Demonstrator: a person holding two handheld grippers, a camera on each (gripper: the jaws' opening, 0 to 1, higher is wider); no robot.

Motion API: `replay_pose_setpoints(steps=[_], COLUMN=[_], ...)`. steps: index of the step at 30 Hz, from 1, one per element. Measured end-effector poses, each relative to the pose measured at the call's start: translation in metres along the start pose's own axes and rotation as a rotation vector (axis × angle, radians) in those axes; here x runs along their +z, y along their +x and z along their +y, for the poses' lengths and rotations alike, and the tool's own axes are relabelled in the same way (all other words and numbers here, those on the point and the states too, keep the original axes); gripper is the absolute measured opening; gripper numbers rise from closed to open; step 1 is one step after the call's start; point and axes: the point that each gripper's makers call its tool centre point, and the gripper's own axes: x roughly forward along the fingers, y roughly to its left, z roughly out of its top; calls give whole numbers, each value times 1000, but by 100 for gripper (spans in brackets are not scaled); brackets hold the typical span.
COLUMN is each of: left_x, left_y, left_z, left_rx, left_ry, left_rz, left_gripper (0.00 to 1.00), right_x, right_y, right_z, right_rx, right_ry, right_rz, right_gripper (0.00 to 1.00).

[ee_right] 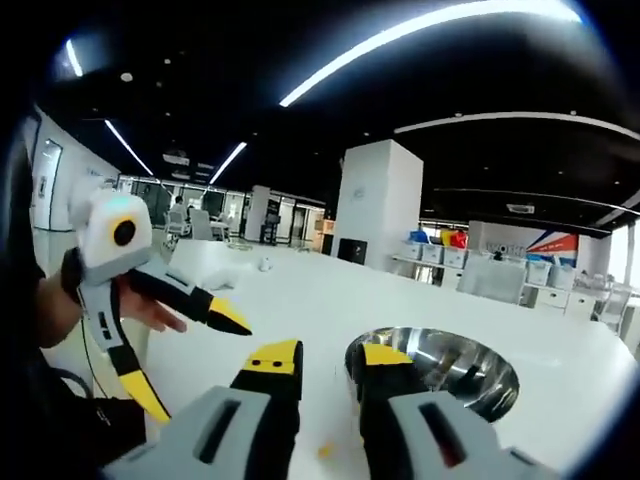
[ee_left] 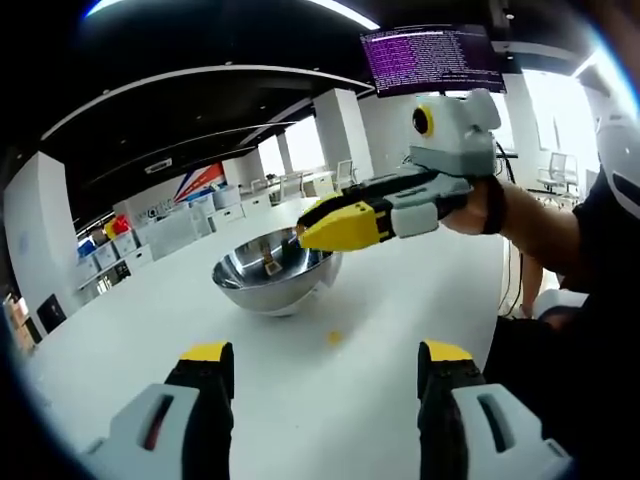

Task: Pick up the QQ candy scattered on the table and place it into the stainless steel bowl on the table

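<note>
1. Two grippers work over a white table [ee_left: 420,290]. The left gripper [ee_left: 325,365] has its jaws set wide apart and holds nothing. The right gripper [ee_left: 318,232] reaches in from the right of the left gripper view with its yellow tips drawn together at the rim of the stainless steel bowl [ee_left: 275,272].
2. In the right gripper view the right gripper [ee_right: 330,360] shows a narrow gap between its yellow tips; whether a candy sits between them cannot be told from either view.
3. One small yellow QQ candy [ee_left: 334,338] lies on the table just in front of the bowl, between the bowl and the left gripper's jaws. A small pale-brown piece [ee_left: 272,266] rests inside the bowl, probably candy already delivered.
4. Risk: if the right gripper carries a candy and lets go at the rim instead of over the hollow, the piece may bounce off the polished wall onto the table.
5. Risk: the tips stand very near the rim; a nudge could slide or tip the light, round-bottomed bowl.
6. Risk: the loose candy is small, so widely parted jaws may push it away rather than trap it.
7. The left gripper view gives the bowl's interior and the right gripper from outside. The right gripper view gives the left gripper [ee_right: 190,345] held by a hand [ee_right: 150,310], well apart from the bowl [ee_right: 440,372], with a yellow speck [ee_right: 325,452], likely the same candy, low between its own jaws.
</note>
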Motion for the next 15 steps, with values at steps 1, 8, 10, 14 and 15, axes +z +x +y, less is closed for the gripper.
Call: replay_pose_setpoints(steps=[1,8,10,14,15], left_x=[0,3,3,3,2], left_y=[0,-1,-1,-1,-1], left_z=[0,-1,-1,-2,-3], left_rx=[-1,-9,-8,-11,-13], left_ry=[0,-11,-10,-12,-12], left_rz=[-2,-16,-15,-14,-14], left_gripper=[75,76,76,76,76], right_x=[-6,-56,-67,-88,-92], right_y=[1,9,11,15,16], right_z=[2,12,10,4,4], right_rx=[7,19,13,2,0], right_ry=[8,14,25,35,43], right_rz=[14,108,124,166,172], right_gripper=[20,20,20,20,20])
